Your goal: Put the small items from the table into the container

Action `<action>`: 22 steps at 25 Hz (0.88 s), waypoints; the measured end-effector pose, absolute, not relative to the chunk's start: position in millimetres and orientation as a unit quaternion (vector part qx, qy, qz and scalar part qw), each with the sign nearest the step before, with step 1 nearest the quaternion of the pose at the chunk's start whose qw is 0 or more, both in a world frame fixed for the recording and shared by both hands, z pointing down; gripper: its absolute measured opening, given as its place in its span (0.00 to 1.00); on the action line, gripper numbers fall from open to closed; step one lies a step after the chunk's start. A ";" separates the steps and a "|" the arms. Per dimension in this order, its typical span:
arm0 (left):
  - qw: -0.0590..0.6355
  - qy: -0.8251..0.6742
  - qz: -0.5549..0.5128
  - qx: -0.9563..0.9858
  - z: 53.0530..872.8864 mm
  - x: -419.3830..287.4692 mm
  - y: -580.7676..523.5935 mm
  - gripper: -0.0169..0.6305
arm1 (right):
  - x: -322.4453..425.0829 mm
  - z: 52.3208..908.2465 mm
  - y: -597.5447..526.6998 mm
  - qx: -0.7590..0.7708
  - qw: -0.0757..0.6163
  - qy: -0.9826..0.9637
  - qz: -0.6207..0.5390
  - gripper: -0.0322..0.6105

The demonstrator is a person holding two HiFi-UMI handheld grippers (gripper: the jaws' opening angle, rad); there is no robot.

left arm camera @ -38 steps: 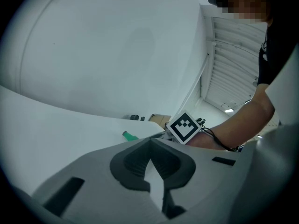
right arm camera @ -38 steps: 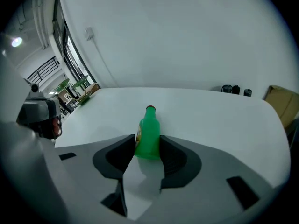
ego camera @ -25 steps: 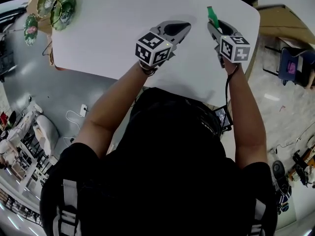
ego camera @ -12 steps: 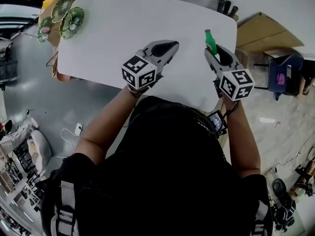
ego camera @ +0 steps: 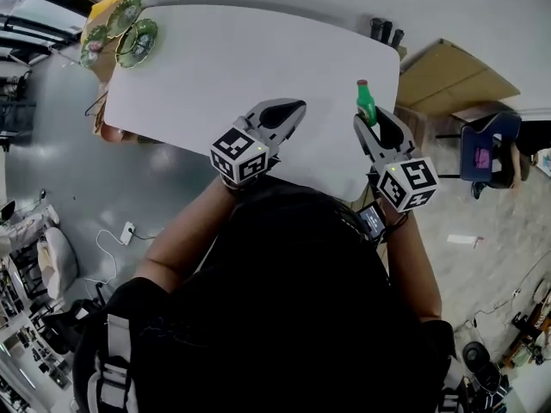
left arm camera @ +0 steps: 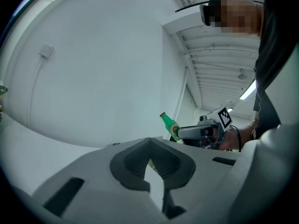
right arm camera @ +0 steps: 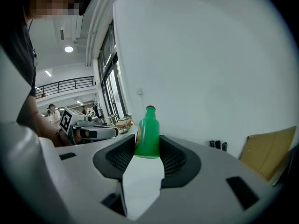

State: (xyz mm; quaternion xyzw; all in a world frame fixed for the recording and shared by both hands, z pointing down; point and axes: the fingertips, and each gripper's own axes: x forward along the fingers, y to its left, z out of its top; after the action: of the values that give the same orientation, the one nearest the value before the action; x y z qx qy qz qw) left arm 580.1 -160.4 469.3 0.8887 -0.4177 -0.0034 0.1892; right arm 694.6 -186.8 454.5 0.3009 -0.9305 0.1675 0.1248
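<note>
At the far left corner of the white table sit stacked green dishes, well apart from both grippers. Across to the middle: the left gripper hovers over bare tabletop near the front edge, its jaws brought together with nothing between them. Further right, near the table's right edge, the right gripper is clamped tight on the lower body of a small green bottle. The bottle's reddish-capped neck pokes out past the jaw tips, its long axis running with the gripper and away from the person. No bin shows anywhere. If those dishes are the drop spot, I'd judge they lie far off to the bottle's left, a long reach across for the right arm. A cardboard box sits beyond the right edge.
</note>
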 end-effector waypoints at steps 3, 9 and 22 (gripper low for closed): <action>0.186 -0.431 -0.005 0.883 470.2 574.4 -161.6 0.03 | 694.8 457.8 -188.7 0.297 0.121 -0.932 0.169 0.31; 0.183 -0.466 -0.007 0.865 456.7 555.0 -147.5 0.03 | 684.5 455.7 -182.1 0.271 0.122 -0.938 0.177 0.31; 0.169 -0.588 -0.045 0.790 446.7 383.6 -9.0 0.03 | 509.7 436.5 -92.5 0.154 0.131 -0.970 0.138 0.31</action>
State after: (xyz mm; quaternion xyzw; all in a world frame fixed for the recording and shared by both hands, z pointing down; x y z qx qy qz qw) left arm 383.6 -9.0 446.7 0.7897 -0.5880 -0.0447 0.1692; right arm 509.7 -92.5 436.5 0.1536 -0.9696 0.1380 0.1312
